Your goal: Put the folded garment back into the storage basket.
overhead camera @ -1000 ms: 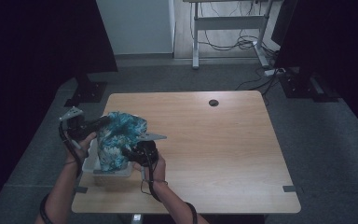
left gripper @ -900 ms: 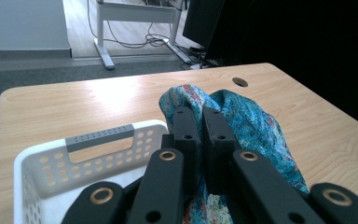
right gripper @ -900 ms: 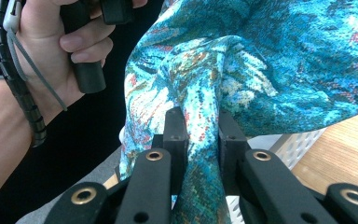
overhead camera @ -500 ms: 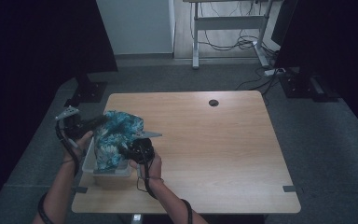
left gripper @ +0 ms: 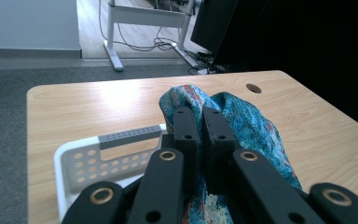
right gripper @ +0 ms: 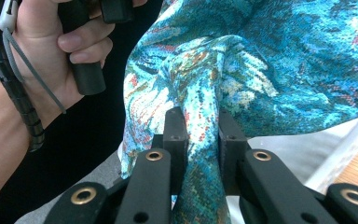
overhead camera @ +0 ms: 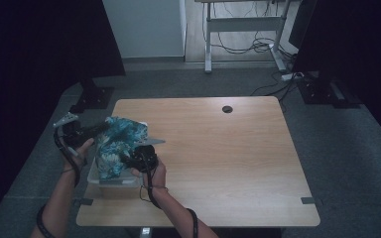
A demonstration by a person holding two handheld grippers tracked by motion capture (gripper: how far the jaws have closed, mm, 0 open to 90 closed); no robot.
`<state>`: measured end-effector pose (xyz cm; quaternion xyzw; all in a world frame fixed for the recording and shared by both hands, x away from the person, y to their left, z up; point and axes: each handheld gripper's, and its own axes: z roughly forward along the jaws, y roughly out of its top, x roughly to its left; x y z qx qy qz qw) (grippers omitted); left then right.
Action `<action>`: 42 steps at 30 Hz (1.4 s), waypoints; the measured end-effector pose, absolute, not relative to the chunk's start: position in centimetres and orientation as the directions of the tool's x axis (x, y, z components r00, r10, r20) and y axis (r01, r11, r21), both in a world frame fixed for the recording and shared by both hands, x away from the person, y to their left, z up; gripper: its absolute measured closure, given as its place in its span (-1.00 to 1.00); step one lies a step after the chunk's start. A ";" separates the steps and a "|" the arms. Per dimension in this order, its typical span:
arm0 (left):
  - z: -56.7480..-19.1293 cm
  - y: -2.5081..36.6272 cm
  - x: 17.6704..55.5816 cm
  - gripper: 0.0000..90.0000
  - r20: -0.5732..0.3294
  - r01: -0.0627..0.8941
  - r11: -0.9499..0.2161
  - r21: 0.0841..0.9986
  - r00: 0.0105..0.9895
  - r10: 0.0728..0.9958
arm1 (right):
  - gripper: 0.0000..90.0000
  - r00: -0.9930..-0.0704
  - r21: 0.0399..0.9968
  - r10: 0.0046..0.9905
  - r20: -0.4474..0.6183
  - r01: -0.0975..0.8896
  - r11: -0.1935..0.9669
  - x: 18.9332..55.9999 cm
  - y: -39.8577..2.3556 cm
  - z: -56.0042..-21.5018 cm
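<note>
Grey carpet and dark screens ring the pale wooden table (overhead camera: 218, 148). Both the left claw (left gripper: 202, 116) and the right claw (right gripper: 199, 122) are clamped on folds of the turquoise patterned fabric cloth (overhead camera: 116, 144). Between them the cloth hangs bunched, and just below it sits the white perforated plastic basket (left gripper: 81, 163).

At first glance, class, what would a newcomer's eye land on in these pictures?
The bright teal patterned cloth, bunched over the white perforated basket at the wooden table's near left corner. Both the left hand-held gripper and the right hand-held gripper are clamped on its folds.
</note>
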<state>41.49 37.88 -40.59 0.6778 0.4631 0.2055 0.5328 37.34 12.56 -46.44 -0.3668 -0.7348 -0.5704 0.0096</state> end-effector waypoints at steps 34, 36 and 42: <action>-43.3 36.5 40.4 0.03 -0.187 0.474 -0.055 0.879 0.448 0.874 | -0.42 -0.728 0.808 0.587 0.355 0.554 0.198 36.7 10.9 -47.8; -43.4 36.4 40.2 0.04 -0.191 0.476 -0.049 0.878 0.442 0.876 | -0.42 -0.737 0.813 0.582 0.345 0.544 0.206 36.5 10.5 -47.7; -43.5 36.1 39.5 -0.01 -0.209 0.474 -0.029 0.880 0.443 0.872 | -0.42 -0.758 0.826 0.564 0.329 0.520 0.217 36.1 9.4 -47.6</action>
